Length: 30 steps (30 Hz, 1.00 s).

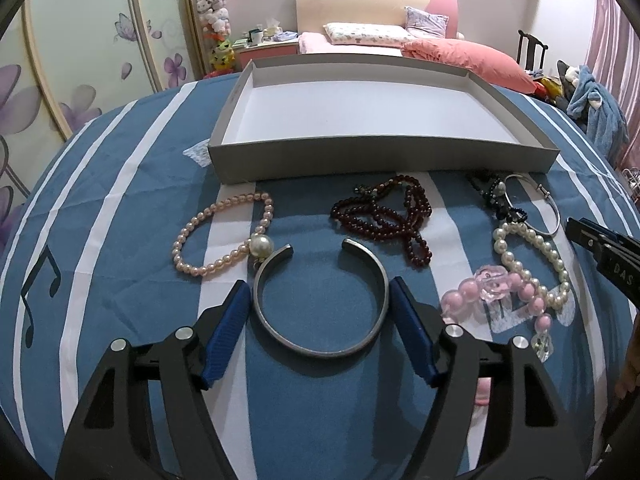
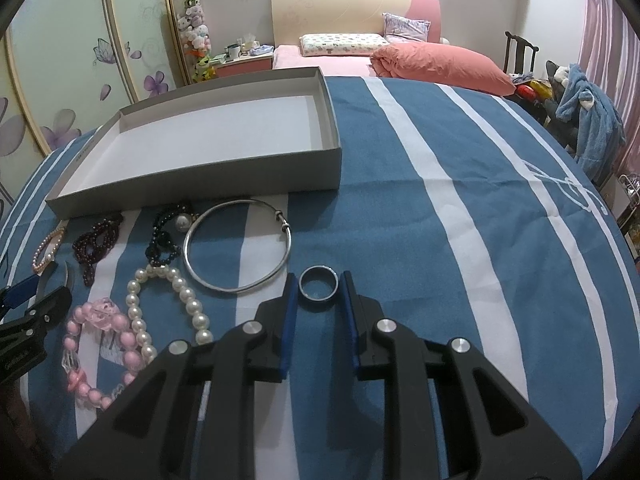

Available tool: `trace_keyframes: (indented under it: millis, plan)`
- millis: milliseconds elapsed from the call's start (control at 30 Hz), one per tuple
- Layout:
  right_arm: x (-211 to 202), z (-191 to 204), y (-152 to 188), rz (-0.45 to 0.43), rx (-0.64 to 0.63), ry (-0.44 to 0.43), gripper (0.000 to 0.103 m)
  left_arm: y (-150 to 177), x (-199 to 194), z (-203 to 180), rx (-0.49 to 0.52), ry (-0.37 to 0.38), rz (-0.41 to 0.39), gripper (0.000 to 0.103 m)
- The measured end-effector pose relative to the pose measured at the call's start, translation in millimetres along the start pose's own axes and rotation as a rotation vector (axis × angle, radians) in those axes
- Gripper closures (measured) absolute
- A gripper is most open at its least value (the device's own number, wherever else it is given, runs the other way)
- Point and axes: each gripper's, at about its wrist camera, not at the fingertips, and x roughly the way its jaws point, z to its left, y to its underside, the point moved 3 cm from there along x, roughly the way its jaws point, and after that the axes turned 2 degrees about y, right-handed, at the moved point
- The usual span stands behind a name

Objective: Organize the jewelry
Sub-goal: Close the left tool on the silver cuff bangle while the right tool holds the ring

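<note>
Our left gripper (image 1: 320,284) is spread wide around the metal cuff (image 1: 320,304); our right gripper (image 2: 319,280) brackets the ring (image 2: 319,288), pads not visibly clamping it.

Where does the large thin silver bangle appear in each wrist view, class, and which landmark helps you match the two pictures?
Left wrist view: thin silver bangle lies far right, below the grey box's near right corner.
Right wrist view: it lies left of centre, just left of the right gripper.
Shared landmark: the open grey box behind the jewelry, and the black bead strand beside the bangle.
</note>
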Motion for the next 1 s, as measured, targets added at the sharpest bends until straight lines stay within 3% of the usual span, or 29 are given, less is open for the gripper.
trace_keyframes:
  millis: [267,533,1000]
  plan:
    - [-6,1,8,-0.002,-0.020,-0.018,0.081,12,-8,5,0.105,0.091,-0.017,0.035]
    - [-8,1,13,-0.003,-0.017,-0.017,0.081,14,-8,12,0.087,0.069,-0.010,0.026]
    - [-8,2,13,-0.003,-0.021,-0.013,0.081,8,-4,10,0.067,0.055,-0.004,0.027]
